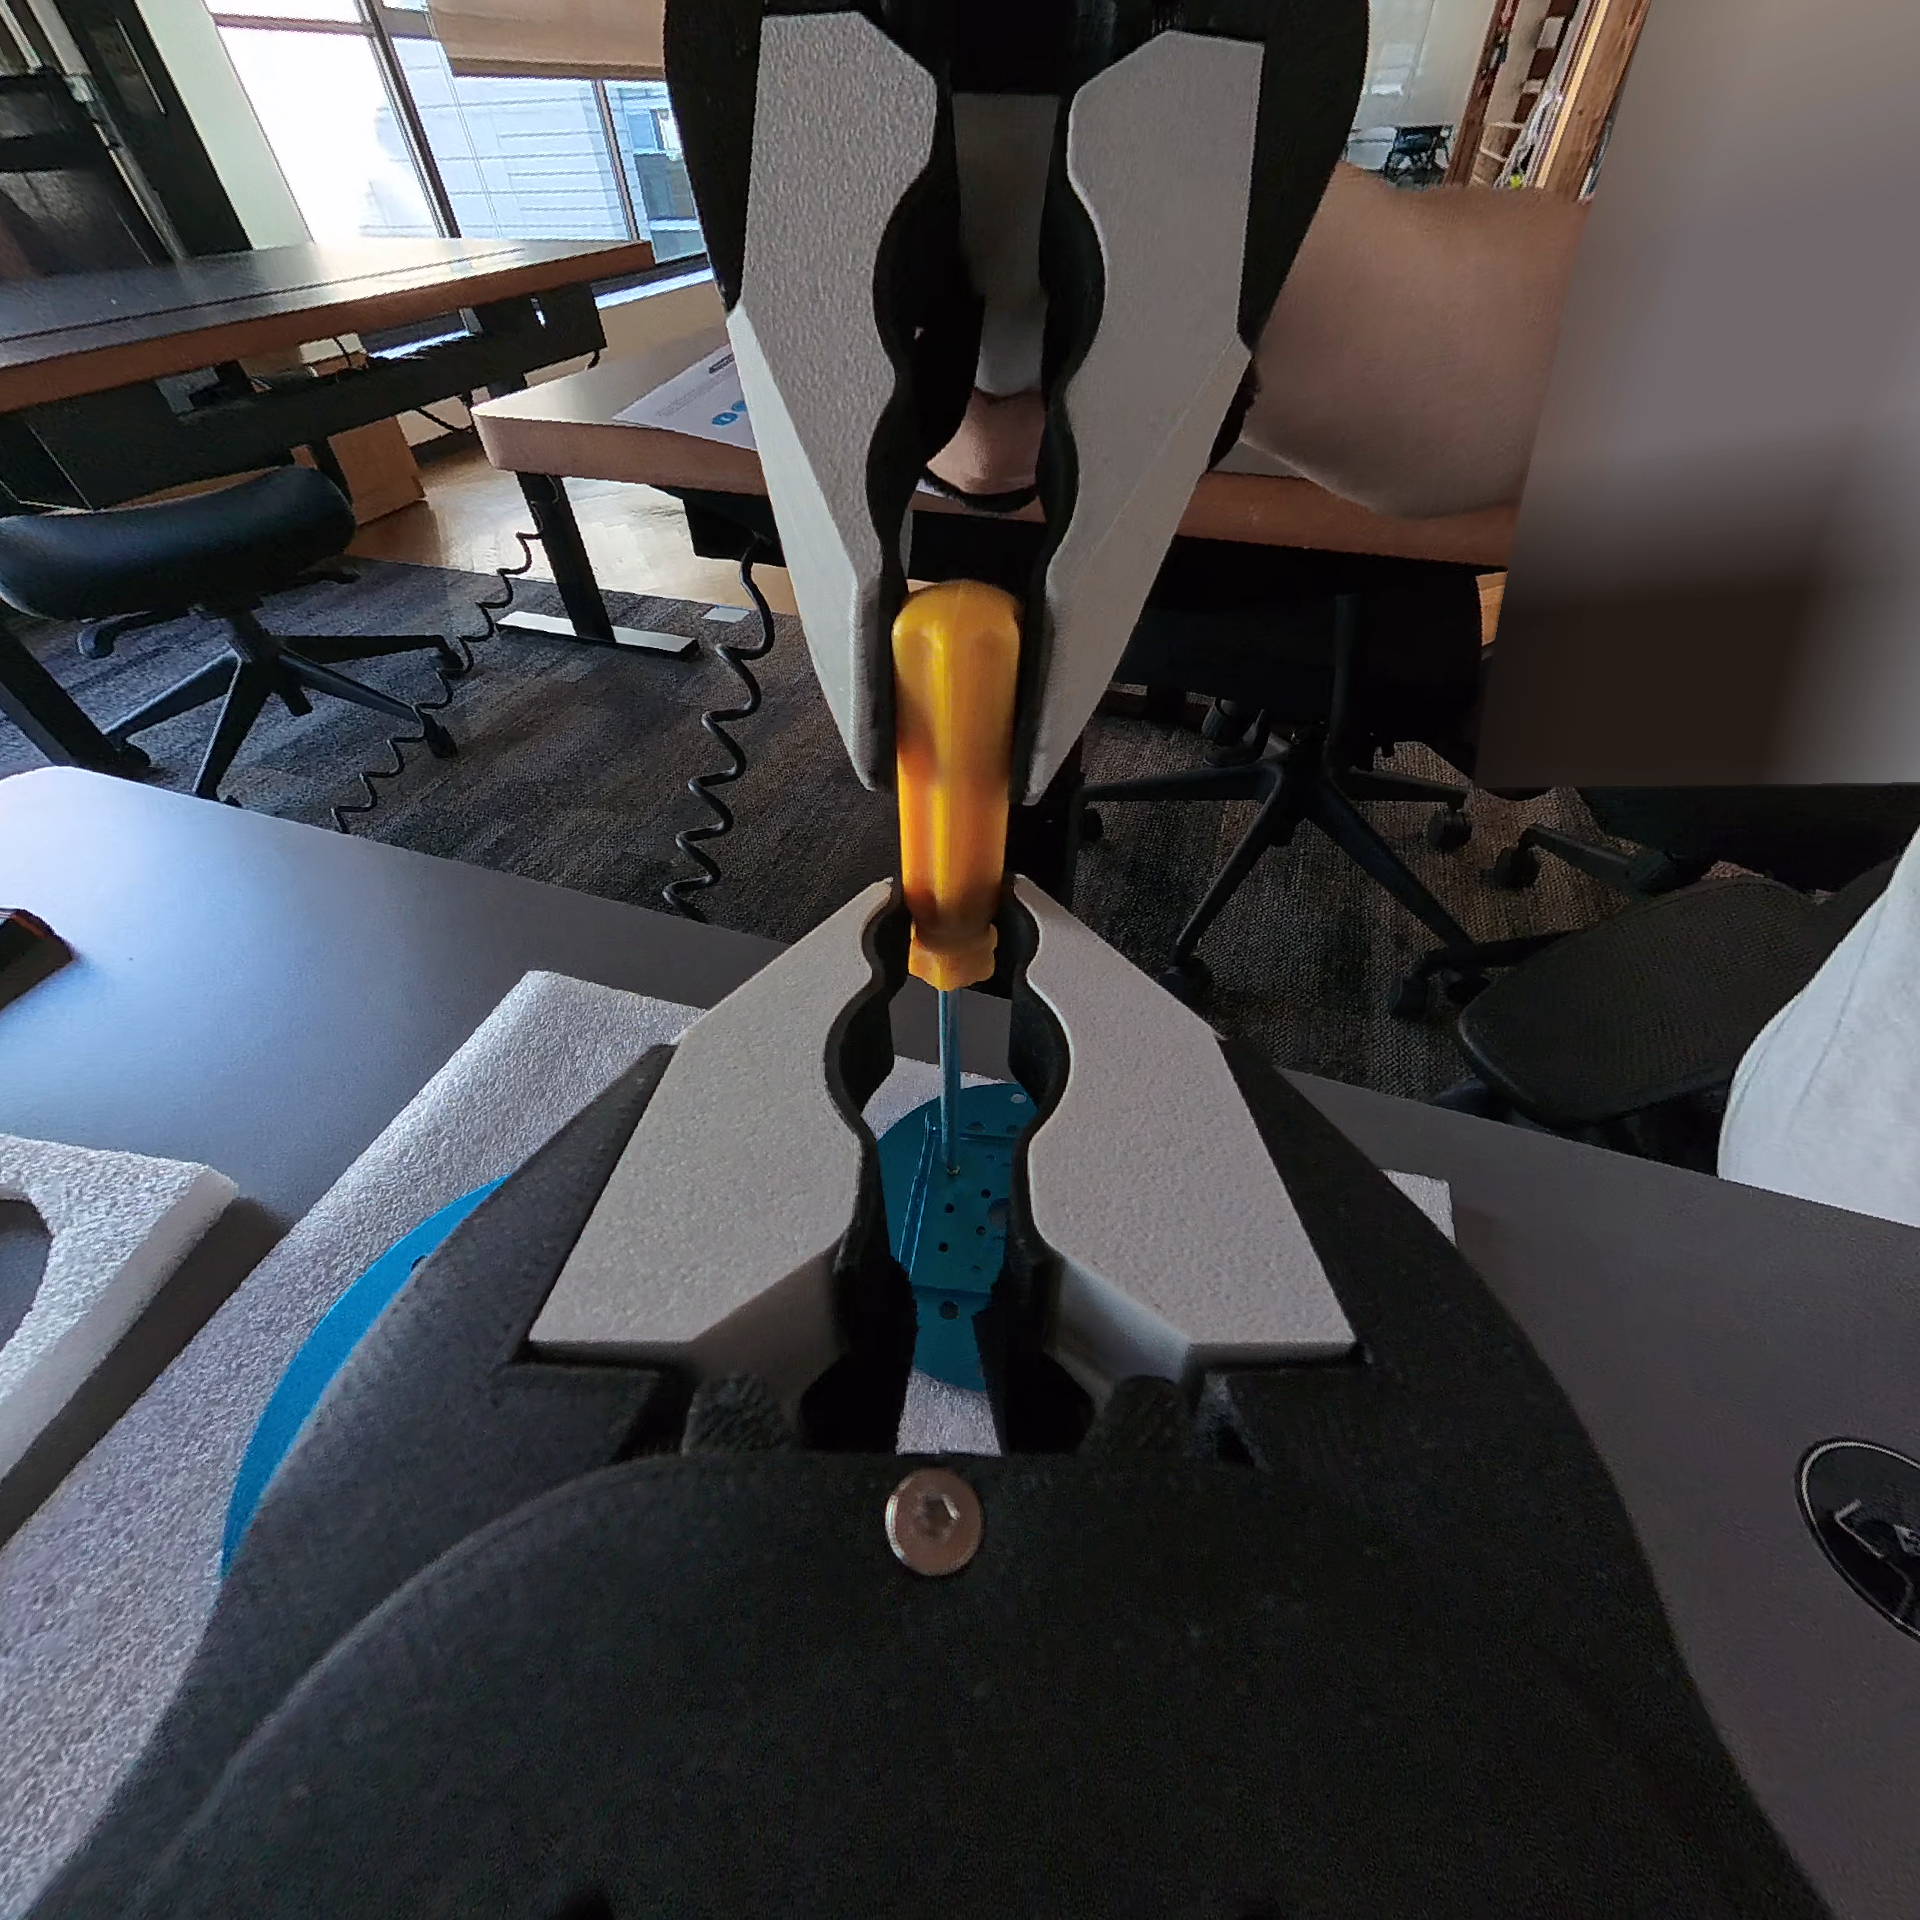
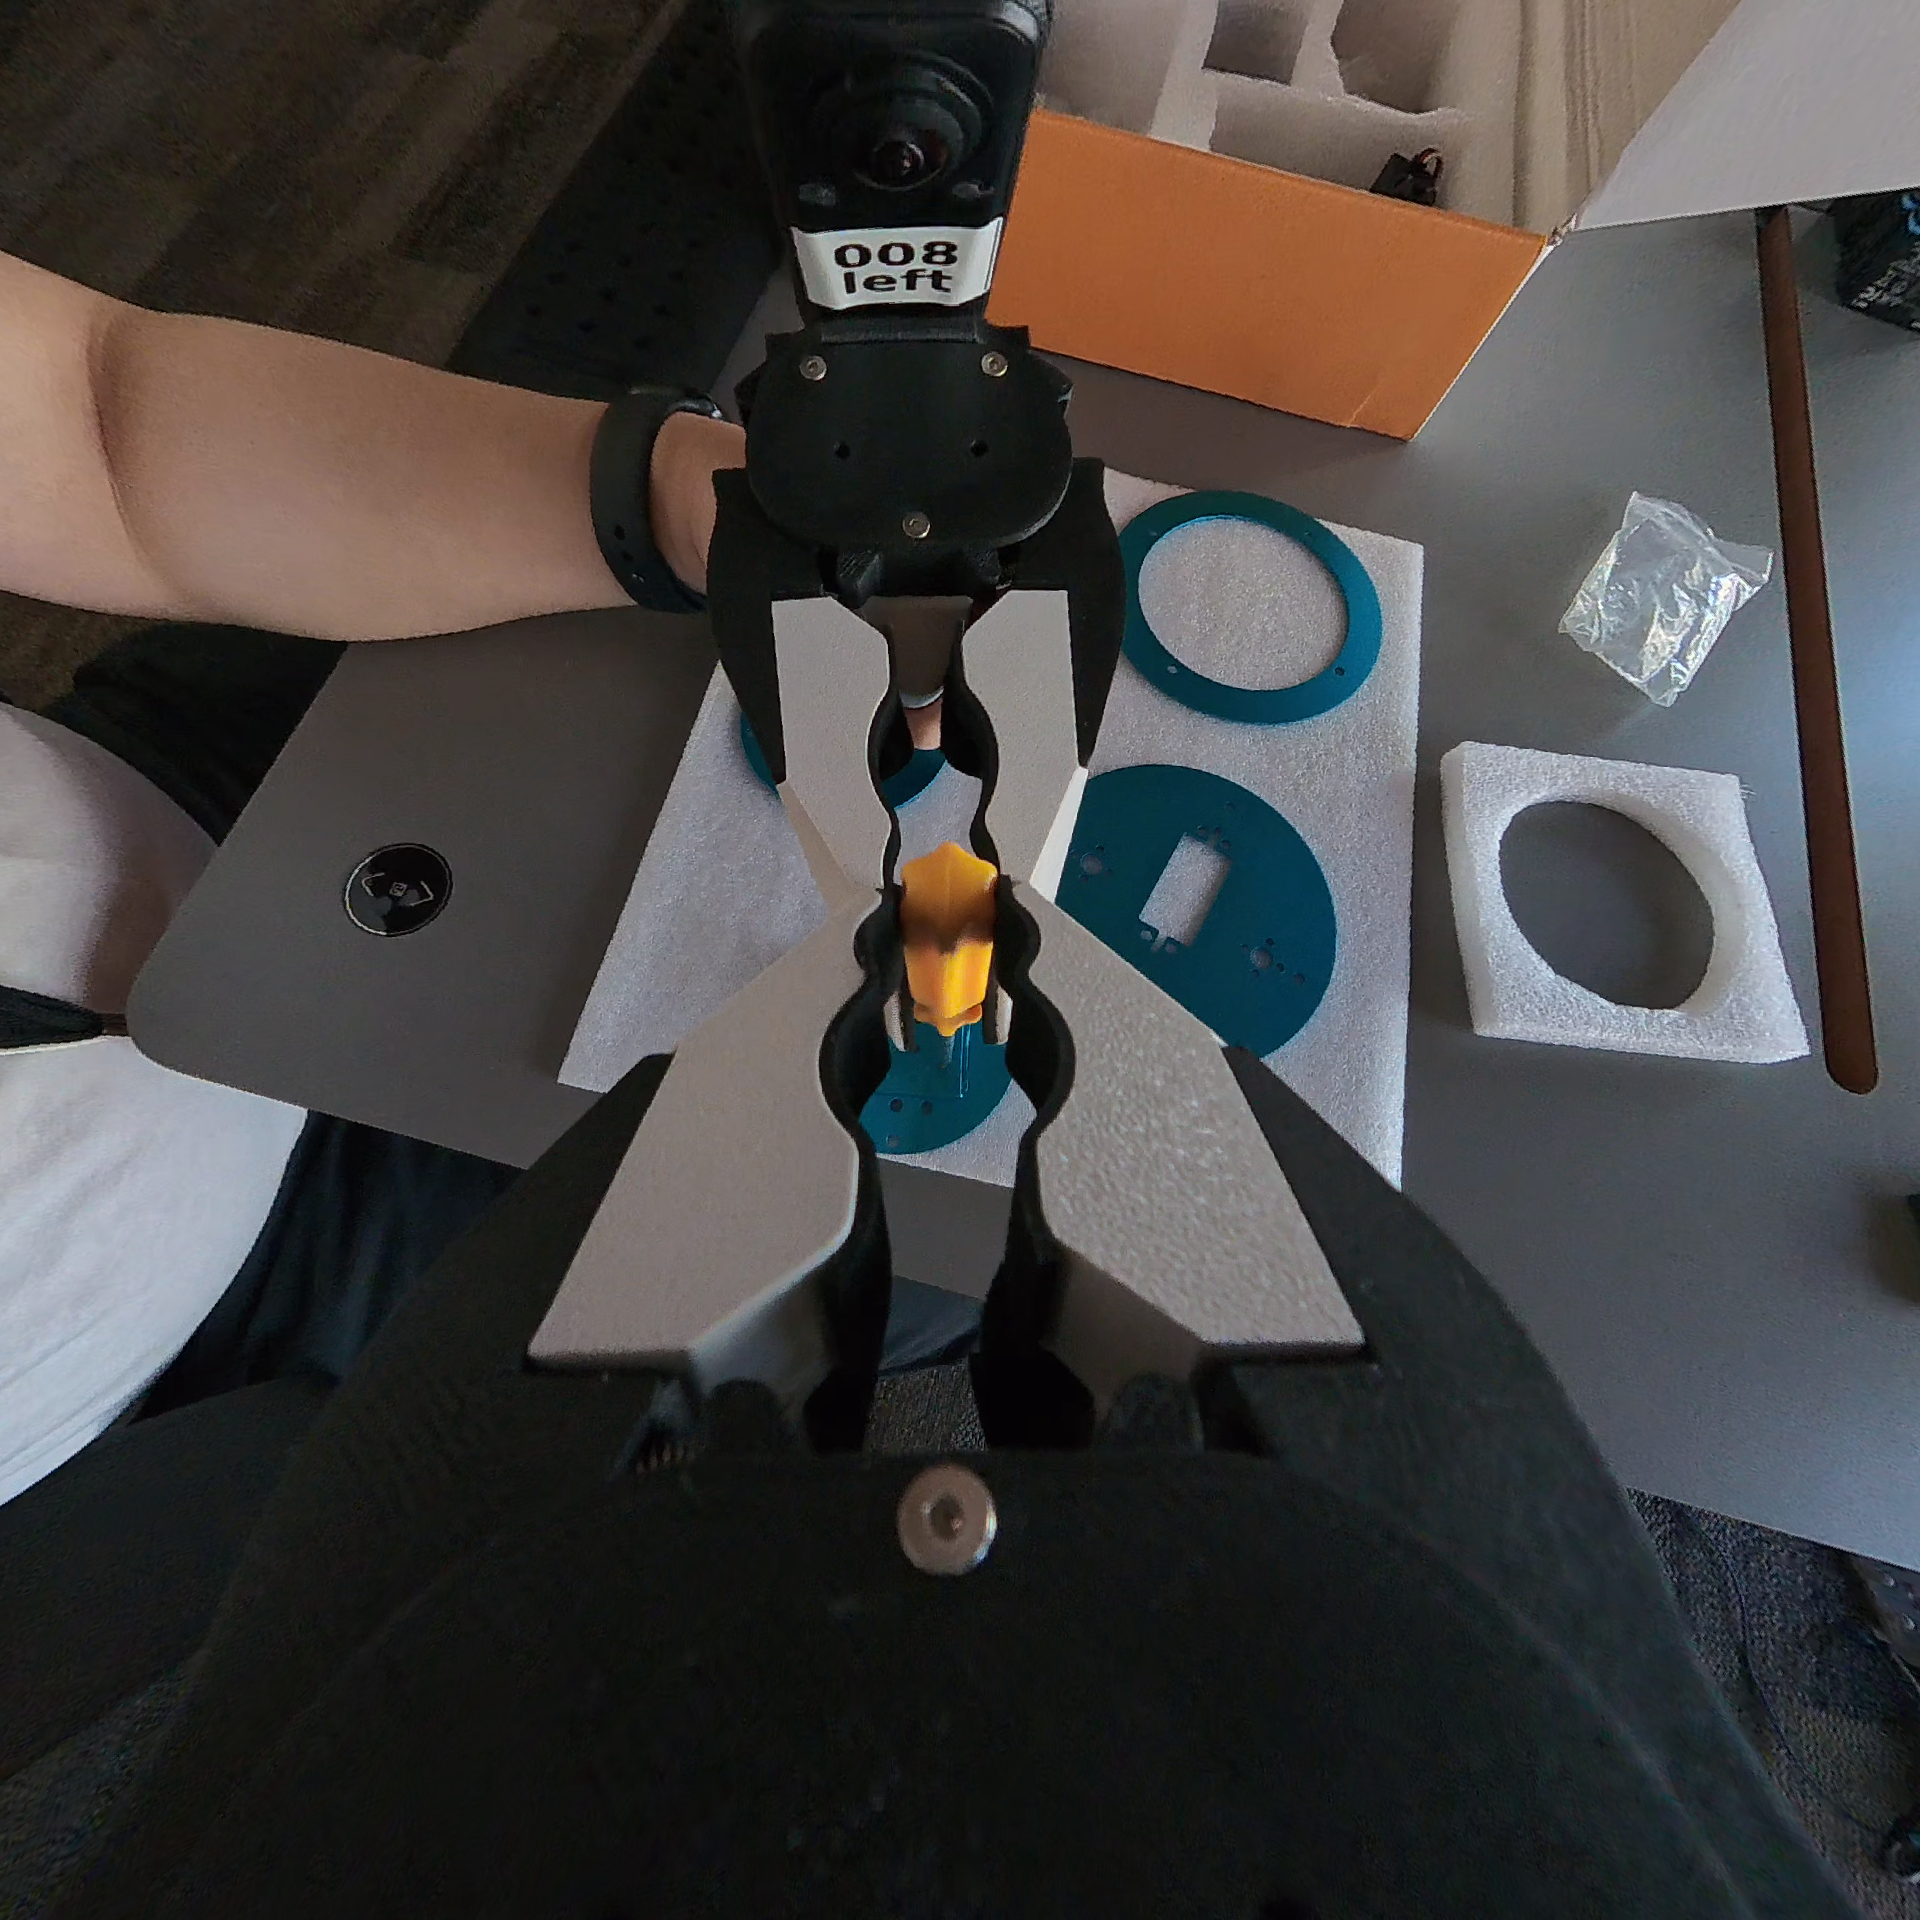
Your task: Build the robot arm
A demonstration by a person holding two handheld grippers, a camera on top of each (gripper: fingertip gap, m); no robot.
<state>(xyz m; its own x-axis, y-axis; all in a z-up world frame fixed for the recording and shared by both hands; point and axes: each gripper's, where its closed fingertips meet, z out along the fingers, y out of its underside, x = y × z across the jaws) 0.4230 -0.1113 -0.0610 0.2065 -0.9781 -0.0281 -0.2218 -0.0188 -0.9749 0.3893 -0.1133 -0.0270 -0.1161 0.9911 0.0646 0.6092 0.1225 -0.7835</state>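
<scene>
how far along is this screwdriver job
Looks done: a blue bracket stands on a blue disc. In hand: the left gripper and right gripper both clamp the screwdriver, its tip in the bracket. Left: a blue ring and slotted plate lie loose on the foam.

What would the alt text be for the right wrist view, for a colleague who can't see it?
Two grippers meet tip to tip on an upright orange-handled screwdriver, the right gripper from below and the left gripper from above, over a blue perforated bracket. Around it, on a white foam sheet atop a grey table, lie a blue ring and a blue disc.
</scene>
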